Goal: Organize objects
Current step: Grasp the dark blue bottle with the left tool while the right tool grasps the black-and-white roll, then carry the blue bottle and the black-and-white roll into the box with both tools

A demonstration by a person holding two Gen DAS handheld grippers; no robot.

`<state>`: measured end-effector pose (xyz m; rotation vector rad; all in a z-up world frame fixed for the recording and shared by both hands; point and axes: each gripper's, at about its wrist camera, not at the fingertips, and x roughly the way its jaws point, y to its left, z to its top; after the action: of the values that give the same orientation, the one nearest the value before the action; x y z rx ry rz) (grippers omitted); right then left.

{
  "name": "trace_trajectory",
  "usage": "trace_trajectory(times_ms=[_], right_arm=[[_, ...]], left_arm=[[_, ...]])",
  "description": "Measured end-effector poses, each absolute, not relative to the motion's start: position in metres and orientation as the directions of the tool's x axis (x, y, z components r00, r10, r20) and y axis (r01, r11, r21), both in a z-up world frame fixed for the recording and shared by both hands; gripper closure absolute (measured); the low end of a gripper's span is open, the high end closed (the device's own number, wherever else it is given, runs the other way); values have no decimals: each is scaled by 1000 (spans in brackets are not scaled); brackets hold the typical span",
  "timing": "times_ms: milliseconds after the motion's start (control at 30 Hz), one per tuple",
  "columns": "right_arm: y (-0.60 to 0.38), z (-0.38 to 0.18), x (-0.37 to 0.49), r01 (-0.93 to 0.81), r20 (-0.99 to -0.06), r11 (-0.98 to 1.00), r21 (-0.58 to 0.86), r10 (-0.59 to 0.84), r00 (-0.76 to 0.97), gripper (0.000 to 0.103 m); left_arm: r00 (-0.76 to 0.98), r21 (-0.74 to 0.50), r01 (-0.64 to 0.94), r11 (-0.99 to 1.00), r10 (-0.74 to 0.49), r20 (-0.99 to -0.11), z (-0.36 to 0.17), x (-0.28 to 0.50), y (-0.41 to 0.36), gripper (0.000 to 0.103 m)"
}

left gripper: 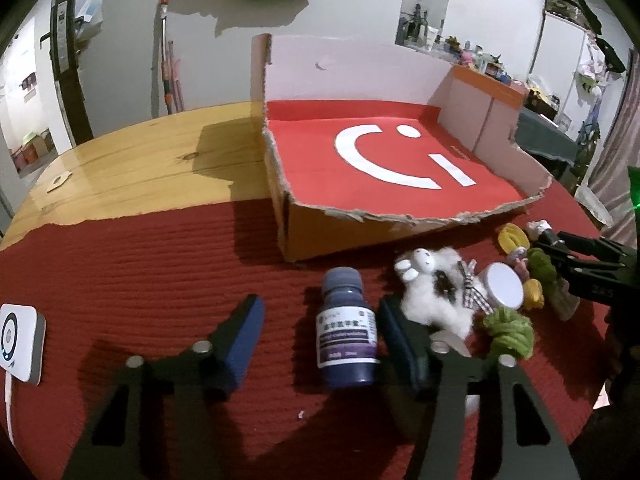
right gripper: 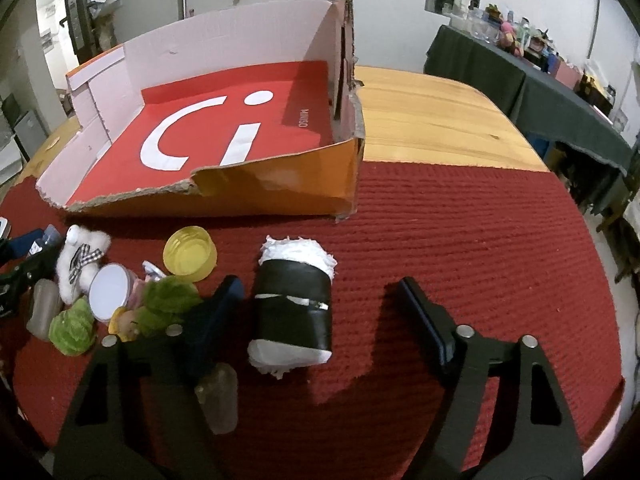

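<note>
While the left gripper [left gripper: 320, 344] straddled a small dark-blue labelled bottle [left gripper: 347, 336] standing on the red ribbed cloth [left gripper: 140, 272], its jaws stood half-wide, one pad beside the bottle and the other clear of it. Similarly, the right gripper [right gripper: 320, 320] bracketed a black-wrapped roll with white frayed ends [right gripper: 294, 312], not yet clamped. Behind both lay the torn cardboard box with a red floor [left gripper: 380, 160].

one dark bottle [left gripper: 349, 343], one plush sheep [left gripper: 434, 288], one yellow cap [right gripper: 190, 253], one black-wrapped roll [right gripper: 294, 312], one torn cardboard box [left gripper: 320, 236]
</note>
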<state>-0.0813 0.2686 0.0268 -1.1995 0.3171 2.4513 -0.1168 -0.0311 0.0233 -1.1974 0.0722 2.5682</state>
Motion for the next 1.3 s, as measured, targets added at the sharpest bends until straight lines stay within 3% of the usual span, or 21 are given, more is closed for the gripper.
trace_trajectory(times_ms=[100,133,167,200,233,800,1300], right_arm=[[266,28,-80,-434,-792,-900,33,242,-561,40],[265,28,-80,-431,-790,-901,37,239,-565,43],[265,29,-79,-431,-788,-901,40,237,-569,53],[264,30,-78,-430,-785,-902,42,236,-572,66],[265,31,-77,-428,-782,-902,55,227,-580,70],[262,41,-70,-422,-763,-903,87,212,-611,71],[267,95,-72,-392,-674,-916,86,237,-699,71]], left_arm=[[-608,-70,-302,-951,249,-754,23,-116,-28,59],[-609,-69,-308,-949,253,-752,23,-115,-27,67],[-607,-74,-314,-946,261,-751,23,-114,-27,75],[-603,-82,-318,-945,268,-751,23,-114,-27,75],[-603,-81,-318,-945,268,-751,23,-114,-26,75],[-641,-70,-313,-947,265,-720,39,-107,-27,75],[-704,-74,-349,-934,314,-637,84,-117,-22,75]])
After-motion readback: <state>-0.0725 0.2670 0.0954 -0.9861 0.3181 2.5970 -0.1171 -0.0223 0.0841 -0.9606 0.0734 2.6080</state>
